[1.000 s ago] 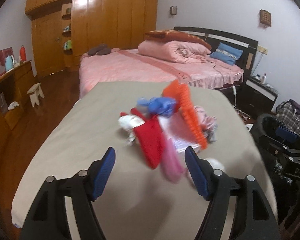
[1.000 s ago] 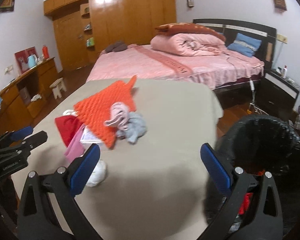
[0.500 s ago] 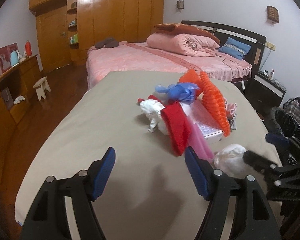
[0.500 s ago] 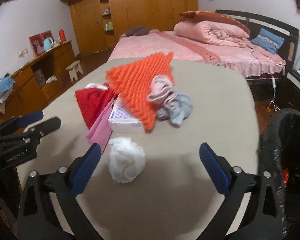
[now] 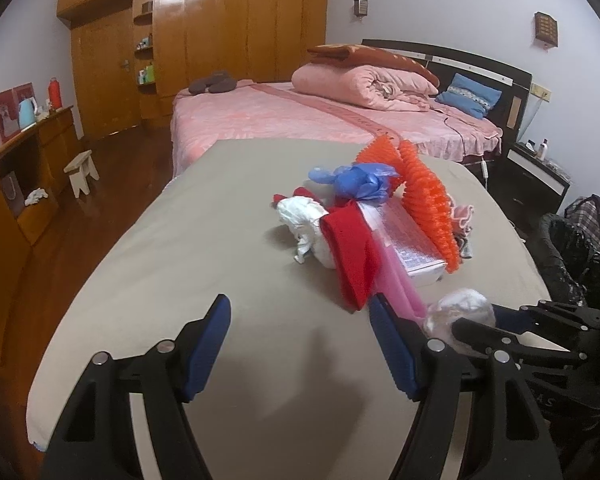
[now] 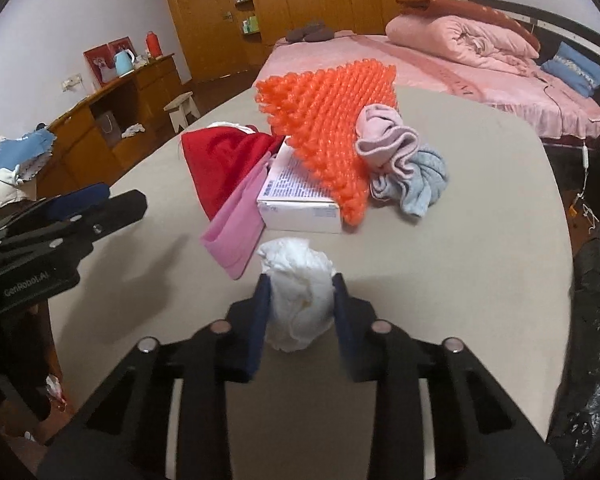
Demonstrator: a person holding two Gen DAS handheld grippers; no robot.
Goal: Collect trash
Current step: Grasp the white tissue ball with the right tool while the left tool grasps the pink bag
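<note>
My right gripper (image 6: 297, 296) is shut on a crumpled white paper wad (image 6: 297, 292) at the near edge of the beige table (image 6: 480, 208); the wad also shows in the left wrist view (image 5: 460, 312). My left gripper (image 5: 300, 336) is open and empty above the table, short of the pile. The pile holds a red cloth (image 5: 352, 248), a pink cloth (image 6: 235, 228), a white box (image 6: 295, 200), an orange bubble sheet (image 6: 332, 120), a blue plastic bag (image 5: 356, 180) and another white wad (image 5: 304, 220). A black-lined trash bin (image 6: 592, 320) stands at the table's right.
Pink and light-blue socks (image 6: 404, 160) lie right of the box. A pink bed (image 5: 320, 120) stands beyond the table, a wooden wardrobe (image 5: 219, 40) behind it, a low cabinet (image 5: 19, 168) at the left and a small stool (image 5: 81, 172) on the floor.
My right gripper has moved in on the white paper wad and shut on it. My left gripper has drawn back slightly to the left and stays open.
</note>
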